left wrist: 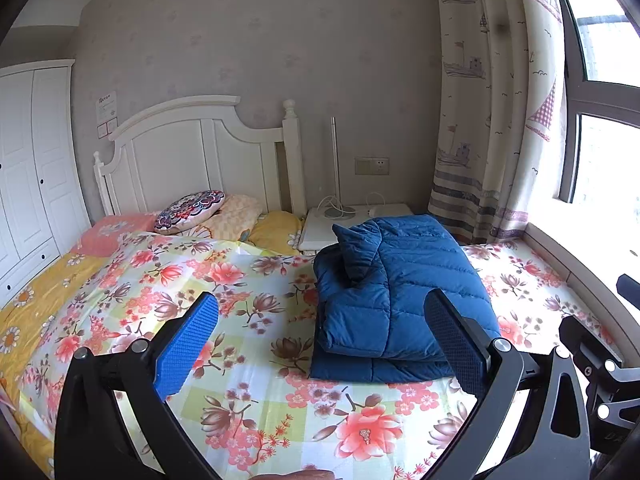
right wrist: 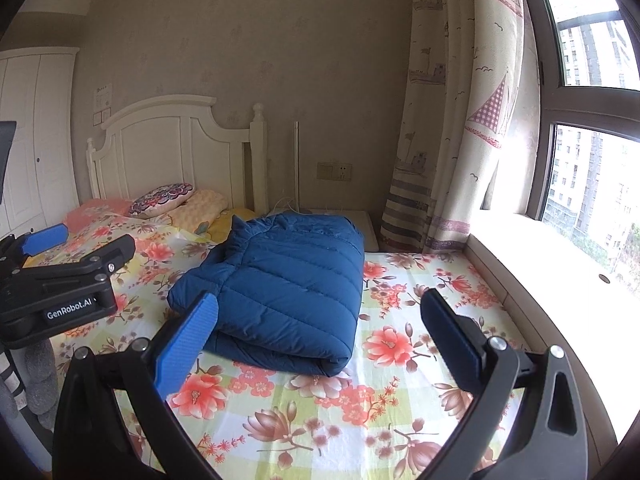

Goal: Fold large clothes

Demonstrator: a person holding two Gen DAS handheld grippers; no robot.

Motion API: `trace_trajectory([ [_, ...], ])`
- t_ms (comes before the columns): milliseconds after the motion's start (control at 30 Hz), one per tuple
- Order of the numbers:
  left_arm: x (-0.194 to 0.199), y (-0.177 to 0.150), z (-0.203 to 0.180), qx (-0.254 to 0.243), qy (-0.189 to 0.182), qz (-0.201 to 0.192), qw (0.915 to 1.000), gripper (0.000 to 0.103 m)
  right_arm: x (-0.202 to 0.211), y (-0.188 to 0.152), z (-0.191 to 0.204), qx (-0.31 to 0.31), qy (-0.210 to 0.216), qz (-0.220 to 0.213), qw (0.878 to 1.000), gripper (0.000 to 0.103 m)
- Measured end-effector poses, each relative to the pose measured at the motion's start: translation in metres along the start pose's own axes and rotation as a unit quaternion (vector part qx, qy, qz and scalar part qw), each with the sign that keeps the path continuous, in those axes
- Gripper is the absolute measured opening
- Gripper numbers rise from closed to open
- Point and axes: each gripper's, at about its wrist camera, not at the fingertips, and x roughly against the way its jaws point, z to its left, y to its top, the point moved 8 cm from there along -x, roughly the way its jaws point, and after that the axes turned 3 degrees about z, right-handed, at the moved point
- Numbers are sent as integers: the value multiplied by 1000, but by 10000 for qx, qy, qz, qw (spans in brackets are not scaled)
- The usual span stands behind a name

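A blue puffer jacket [left wrist: 396, 292] lies folded into a compact bundle on the floral bedsheet [left wrist: 248, 360]; it also shows in the right wrist view [right wrist: 288, 284]. My left gripper [left wrist: 320, 320] is open and empty, held above the sheet just in front of and left of the jacket. My right gripper [right wrist: 320, 320] is open and empty, held above the sheet near the jacket's front right corner. The left gripper's body [right wrist: 60, 284] shows at the left of the right wrist view.
Pillows [left wrist: 192, 212] lie at the white headboard [left wrist: 192, 152]. A white bedside table [left wrist: 344, 224] with a lamp stands behind the jacket. A curtain [left wrist: 500, 120] and window sill [right wrist: 540, 248] run along the right. A white wardrobe [left wrist: 28, 168] stands at the left.
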Motion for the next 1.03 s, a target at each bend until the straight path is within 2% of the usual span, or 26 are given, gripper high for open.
trace_trajectory([
  [333,10,9,8,93,88,-137,9998,99,0,3,6,33,16,9,10000,101],
  [533,4,8,6,51,1,-60,10000,99,-2,4,12,77,59,22,10000,101],
  [700,-17,-4,-4,8,-176,6,9998,99,-13,1,18,156,111,145,9997,101],
  [767,-29,-9,0,44,-14,-3,10000,99,-22,-4,20,187,135,241,9994,101],
  [833,-47,-15,3,-8,-160,265,9995,99,-35,-9,20,205,134,375,9990,101],
  [867,-61,-21,9,-7,-228,563,9982,99,-40,-12,19,207,125,437,9988,101],
  [933,-82,-28,33,134,-272,921,9953,99,-54,-18,14,192,101,584,9981,101],
  [1000,-108,-30,87,394,7,1177,9923,99,-66,-21,-1,163,65,667,9976,100],
  [1033,-126,-29,127,470,243,1343,9895,99,-71,-21,-15,122,-12,698,9975,100],
])
